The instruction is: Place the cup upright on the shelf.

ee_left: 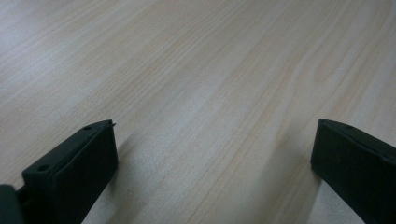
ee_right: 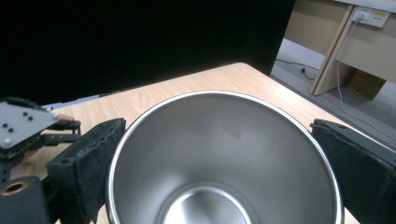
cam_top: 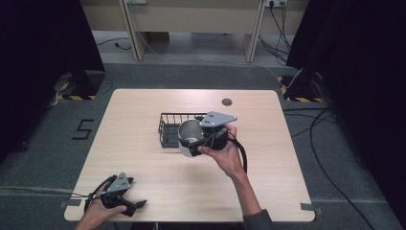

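A shiny steel cup (cam_top: 190, 130) hangs tilted above the table, just in front of a black wire basket (cam_top: 165, 125). My right gripper (cam_top: 191, 143) is shut on the cup, one black jaw pressed against each side of its rim. In the right gripper view the cup (ee_right: 224, 140) gapes empty between those jaws, its mouth facing the camera. My left gripper (cam_top: 139, 205) rests low at the table's near left corner. Its jaws stand wide apart over bare wood (ee_left: 212, 93), with nothing between them. The left gripper (ee_right: 18, 126) also appears far off in the right gripper view.
The basket stands mid-table on the light wooden table (cam_top: 143, 163). A small dark round disc (cam_top: 226, 101) lies near the far edge. Black curtains hang at both sides, cables (cam_top: 330, 158) trail over the floor at right, and desk legs (cam_top: 251, 33) stand behind.
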Demonstrator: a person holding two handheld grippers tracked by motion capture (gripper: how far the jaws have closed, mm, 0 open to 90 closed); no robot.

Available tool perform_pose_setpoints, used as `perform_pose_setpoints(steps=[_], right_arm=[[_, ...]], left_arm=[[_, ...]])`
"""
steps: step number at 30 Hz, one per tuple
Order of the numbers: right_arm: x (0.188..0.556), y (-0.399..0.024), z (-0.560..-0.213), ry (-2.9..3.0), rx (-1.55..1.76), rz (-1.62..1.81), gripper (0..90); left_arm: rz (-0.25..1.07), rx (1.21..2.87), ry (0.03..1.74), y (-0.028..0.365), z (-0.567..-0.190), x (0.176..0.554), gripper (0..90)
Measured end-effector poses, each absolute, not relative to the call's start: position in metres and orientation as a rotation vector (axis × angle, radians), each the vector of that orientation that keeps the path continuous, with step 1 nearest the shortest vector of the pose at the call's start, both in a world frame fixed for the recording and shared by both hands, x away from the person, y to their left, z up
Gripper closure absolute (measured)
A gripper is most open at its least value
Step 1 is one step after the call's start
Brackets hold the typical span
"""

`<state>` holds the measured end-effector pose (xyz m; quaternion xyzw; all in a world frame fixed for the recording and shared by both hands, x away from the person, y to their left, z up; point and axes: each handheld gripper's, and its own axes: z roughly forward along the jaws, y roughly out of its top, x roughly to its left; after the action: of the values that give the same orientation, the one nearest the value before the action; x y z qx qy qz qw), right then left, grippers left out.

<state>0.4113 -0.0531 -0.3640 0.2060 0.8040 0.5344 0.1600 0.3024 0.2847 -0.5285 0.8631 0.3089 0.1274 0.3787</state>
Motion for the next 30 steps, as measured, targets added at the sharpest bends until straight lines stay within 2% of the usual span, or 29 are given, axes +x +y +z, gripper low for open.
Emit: perform_pose_setpoints(steps=[11, 30], right_arm=[[0.434, -0.047, -0.346, 2.288, 0.611, 1.507, 6.4], [0.479, -0.035, -0.336, 2.29, 0.651, 1.46, 6.4]], left_arm=[[0.324, 2.207, 0.789, 0.285, -0.528, 0.302, 0.0], [0.324, 2.207, 0.787, 0.285, -0.528, 0.302, 0.0]])
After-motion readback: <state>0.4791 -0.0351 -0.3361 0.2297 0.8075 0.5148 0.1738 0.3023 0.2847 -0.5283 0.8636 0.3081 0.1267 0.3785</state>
